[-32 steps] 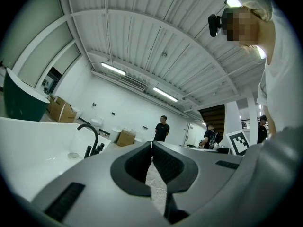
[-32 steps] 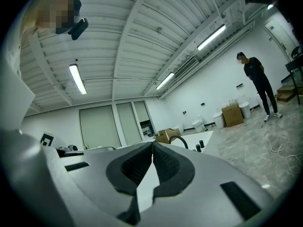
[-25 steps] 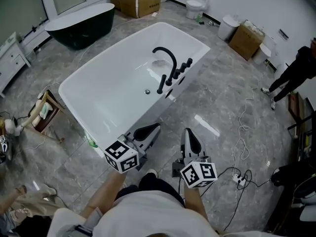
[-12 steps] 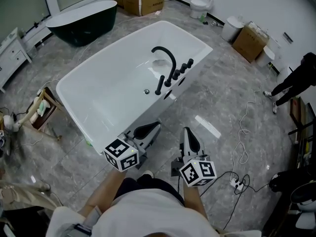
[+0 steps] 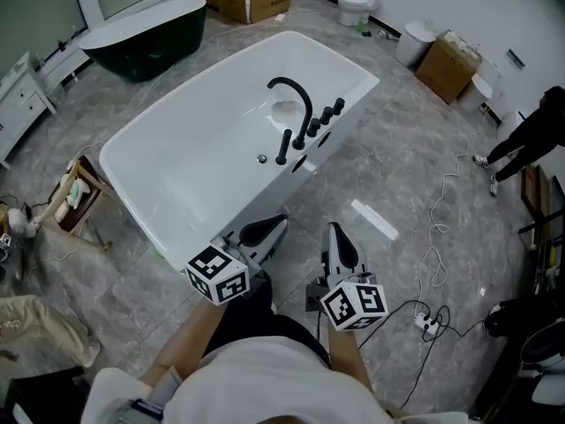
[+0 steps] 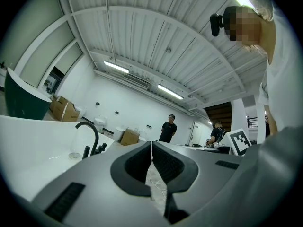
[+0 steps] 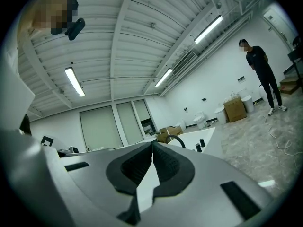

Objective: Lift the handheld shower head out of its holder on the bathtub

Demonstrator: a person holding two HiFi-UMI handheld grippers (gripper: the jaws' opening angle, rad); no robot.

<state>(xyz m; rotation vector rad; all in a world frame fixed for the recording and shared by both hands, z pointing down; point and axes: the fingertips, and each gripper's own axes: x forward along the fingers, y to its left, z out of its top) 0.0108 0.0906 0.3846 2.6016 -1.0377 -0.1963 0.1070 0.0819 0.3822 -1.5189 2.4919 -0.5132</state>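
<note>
Standing upright, shower head (image 5: 283,147) well beyond left tool (image 5: 279,223), right tool (image 5: 336,231).

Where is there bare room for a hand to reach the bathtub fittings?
Bare floor lies between the white bathtub rim and the cable. The tub's basin left of the black fittings is bare too. Crowded: the crate by the tub's left corner.

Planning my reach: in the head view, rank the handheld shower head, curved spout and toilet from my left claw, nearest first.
From the left claw:
1. Handheld shower head, on the white tub's rim.
2. Curved spout, just behind it.
3. Toilet, by the far wall.
</note>
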